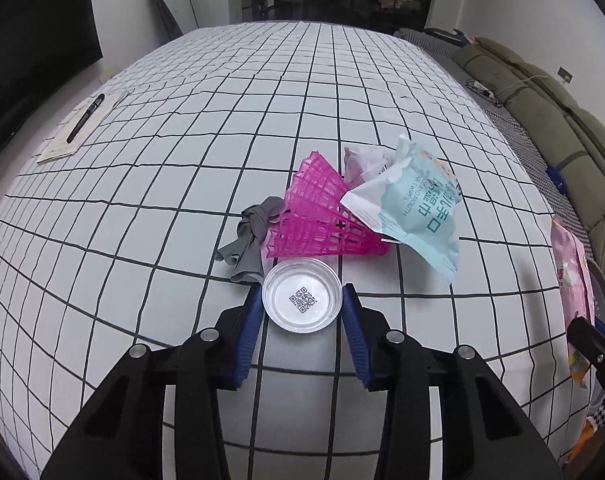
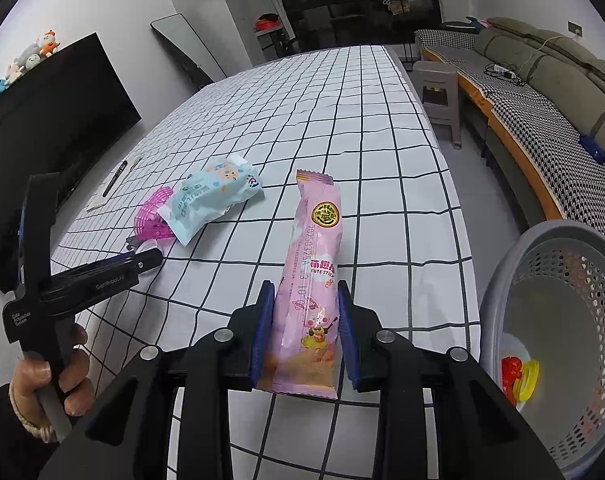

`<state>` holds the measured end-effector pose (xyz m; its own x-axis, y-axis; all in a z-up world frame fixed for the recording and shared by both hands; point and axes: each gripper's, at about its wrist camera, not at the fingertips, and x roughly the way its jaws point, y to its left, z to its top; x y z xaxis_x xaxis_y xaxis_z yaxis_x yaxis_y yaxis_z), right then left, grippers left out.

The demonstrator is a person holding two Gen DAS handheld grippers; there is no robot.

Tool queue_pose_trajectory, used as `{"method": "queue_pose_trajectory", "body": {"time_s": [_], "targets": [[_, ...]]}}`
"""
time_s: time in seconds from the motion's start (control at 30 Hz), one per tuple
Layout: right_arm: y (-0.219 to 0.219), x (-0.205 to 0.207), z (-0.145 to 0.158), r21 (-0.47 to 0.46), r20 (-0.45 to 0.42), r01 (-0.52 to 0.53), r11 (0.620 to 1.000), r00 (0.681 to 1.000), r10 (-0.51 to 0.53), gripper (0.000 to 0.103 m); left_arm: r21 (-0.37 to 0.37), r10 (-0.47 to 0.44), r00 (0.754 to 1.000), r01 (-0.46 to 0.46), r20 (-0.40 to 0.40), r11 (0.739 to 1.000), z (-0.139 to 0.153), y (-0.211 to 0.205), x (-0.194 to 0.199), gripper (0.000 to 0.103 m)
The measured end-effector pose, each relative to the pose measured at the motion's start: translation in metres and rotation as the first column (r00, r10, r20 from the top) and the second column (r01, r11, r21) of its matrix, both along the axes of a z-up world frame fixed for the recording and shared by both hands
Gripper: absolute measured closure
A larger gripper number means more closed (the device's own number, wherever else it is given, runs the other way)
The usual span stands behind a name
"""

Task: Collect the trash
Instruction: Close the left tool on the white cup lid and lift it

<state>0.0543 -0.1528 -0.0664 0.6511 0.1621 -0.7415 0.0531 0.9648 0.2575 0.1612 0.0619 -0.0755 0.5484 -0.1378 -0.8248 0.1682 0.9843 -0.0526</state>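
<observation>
Basket holds red and yellow pieces; left gripper clamps clear cup, right gripper pink packet.

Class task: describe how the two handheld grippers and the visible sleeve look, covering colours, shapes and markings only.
Both the left gripper and right gripper have black angular frames with round silver bolts and ribbed blue pads. White lettering marks the left gripper's black body and grip. The sleeve is dark with a ribbed beige cuff.

Left tongs closed on a cup, right tongs on a packet.
</observation>
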Motion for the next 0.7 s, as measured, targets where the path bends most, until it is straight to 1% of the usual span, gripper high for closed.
{"method": "queue_pose_trajectory", "body": {"time_s": [0.13, 0.27, 0.43, 0.57, 0.7], "targets": [[0.000, -0.002, 0.001, 0.000, 0.002, 0.001, 1.000, 1.000, -0.001, 0.073, 0.014, -0.006, 0.999, 0.005, 0.036, 1.000, 0.010, 0.001, -0.022, 0.064], [0.001, -0.008, 0.004, -0.005, 0.008, 0.002, 1.000, 1.000, -0.002, 0.073, 0.000, -0.009, 0.998, 0.009, 0.065, 1.000, 0.022, 0.003, -0.040, 0.064], [0.001, -0.017, 0.010, -0.013, 0.021, 0.008, 1.000, 1.000, -0.008, 0.073, -0.024, -0.036, 0.995, 0.039, 0.087, 0.999, 0.033, -0.002, -0.067, 0.064], [0.001, -0.027, 0.013, -0.016, 0.034, 0.012, 1.000, 0.999, -0.011, 0.073, -0.038, -0.067, 0.995, 0.070, 0.077, 0.997, 0.032, -0.008, -0.085, 0.064], [0.002, -0.038, 0.014, -0.019, 0.041, 0.010, 1.000, 0.999, -0.009, 0.073, -0.029, -0.076, 0.996, 0.078, 0.047, 0.997, 0.018, -0.012, -0.096, 0.064]]}}
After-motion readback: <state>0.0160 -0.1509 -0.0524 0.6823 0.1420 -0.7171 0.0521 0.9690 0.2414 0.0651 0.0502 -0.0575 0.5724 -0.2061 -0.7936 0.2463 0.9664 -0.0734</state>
